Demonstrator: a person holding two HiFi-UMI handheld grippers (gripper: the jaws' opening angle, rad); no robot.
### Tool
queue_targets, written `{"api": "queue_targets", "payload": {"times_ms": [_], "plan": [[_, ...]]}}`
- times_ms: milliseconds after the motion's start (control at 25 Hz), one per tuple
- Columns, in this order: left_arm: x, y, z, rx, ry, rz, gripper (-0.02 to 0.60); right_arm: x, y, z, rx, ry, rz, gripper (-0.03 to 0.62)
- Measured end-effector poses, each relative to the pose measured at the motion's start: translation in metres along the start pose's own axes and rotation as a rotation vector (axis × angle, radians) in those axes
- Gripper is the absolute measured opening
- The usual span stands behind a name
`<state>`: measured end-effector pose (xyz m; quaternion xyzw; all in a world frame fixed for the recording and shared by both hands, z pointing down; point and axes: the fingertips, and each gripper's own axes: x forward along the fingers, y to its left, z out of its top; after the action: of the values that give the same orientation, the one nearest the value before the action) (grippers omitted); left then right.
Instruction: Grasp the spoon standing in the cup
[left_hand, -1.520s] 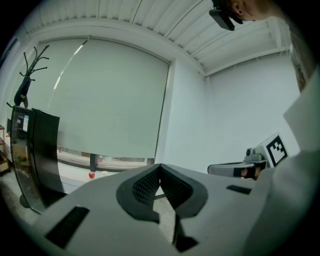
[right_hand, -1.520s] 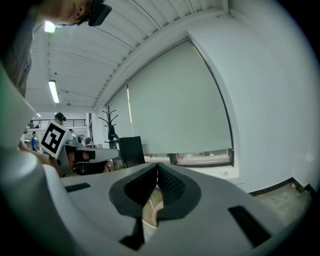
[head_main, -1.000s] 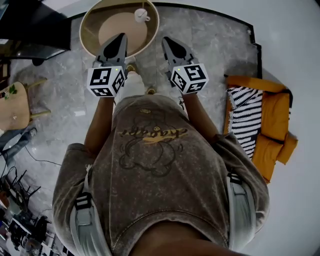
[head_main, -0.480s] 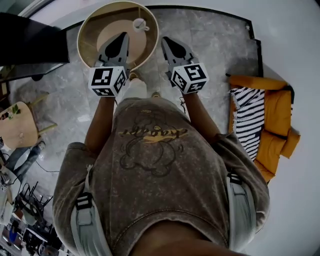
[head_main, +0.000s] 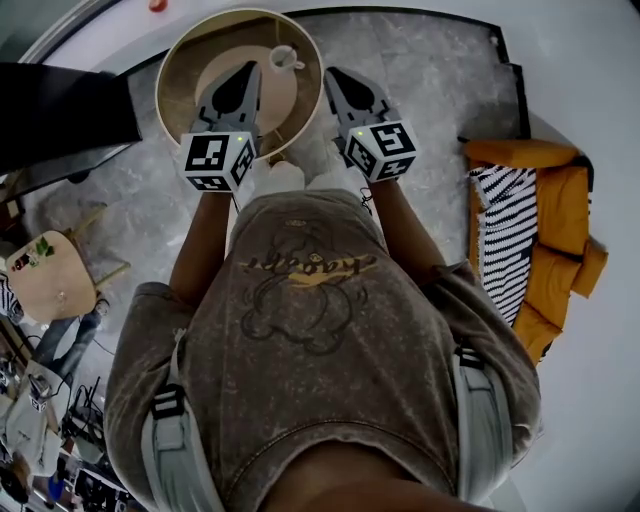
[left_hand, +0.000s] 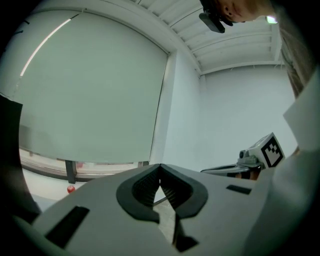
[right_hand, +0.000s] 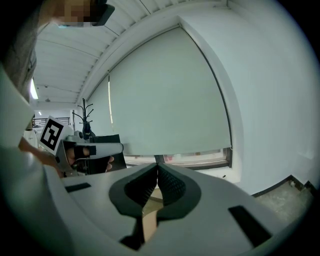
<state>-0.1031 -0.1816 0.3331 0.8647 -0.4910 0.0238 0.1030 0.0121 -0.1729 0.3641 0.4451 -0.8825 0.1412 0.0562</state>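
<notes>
— What's over on the left?
— A small wooden side table (head_main: 45, 275) stands low on the left, on the grey floor (head_main: 440, 70). Farther up is a round table (head_main: 172, 70) with a raised rim and a paler disc in its middle.
— And the tools the person is holding?
— The left gripper (head_main: 249, 70) reaches in over the near part of the round table, its tip above the paler disc. Its jaws are pressed together at the tips, with nothing between them.
— Where's the cup?
— The white cup (head_main: 283, 57) sits on the paler disc, toward the far side. It is just beyond the left gripper's tip and a little to its right, apart from it. The handle points right. The spoon I can't make out from here, it's too small.
— And the other tool?
— The right gripper (head_main: 331, 78) is just beside the table's right rim, over the floor and about level with the left one. Its jaws are closed tight too, and empty. Neither gripper touches the cup.
— What's at the far right?
— An orange sofa (head_main: 555, 215) with a black-and-white striped cloth (head_main: 497, 230) draped over it, well apart from the table.
</notes>
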Motion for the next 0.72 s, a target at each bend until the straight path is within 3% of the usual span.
{"api": "queue_targets", "payload": {"times_ms": [320,720], "plan": [[0.015,0.012,-0.001,0.013,0.017,0.000,0.015,0.015,-0.010,0.006,-0.001,0.002,-0.008,0.018],[0.042,0.026,-0.008,0.004,0.029,0.027,0.015,0.049,-0.023,0.007,-0.025,0.023,0.050,0.018]]}}
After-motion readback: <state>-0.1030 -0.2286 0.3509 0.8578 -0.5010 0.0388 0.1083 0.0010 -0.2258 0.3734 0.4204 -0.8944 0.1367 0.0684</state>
